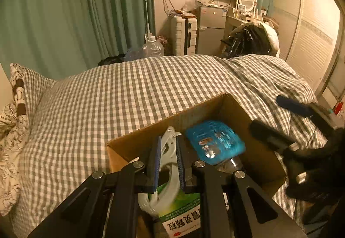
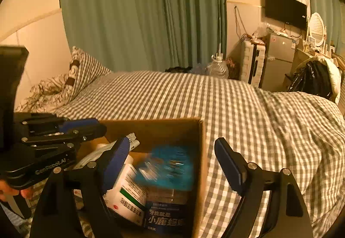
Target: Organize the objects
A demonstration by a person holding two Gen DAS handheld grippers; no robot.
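Inside cardboard box (image 2: 200, 151), left tongs (image 1: 168, 164) grasping white handle (image 1: 167, 147), right tongs (image 2: 172, 162) released, "小鹿" pack (image 2: 166, 218).

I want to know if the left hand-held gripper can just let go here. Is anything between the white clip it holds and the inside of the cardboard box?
Nothing visible blocks it. The left hand-held gripper holds the white clip over the open cardboard box. Below lie a green-and-white medicine box and a blue-labelled bottle.
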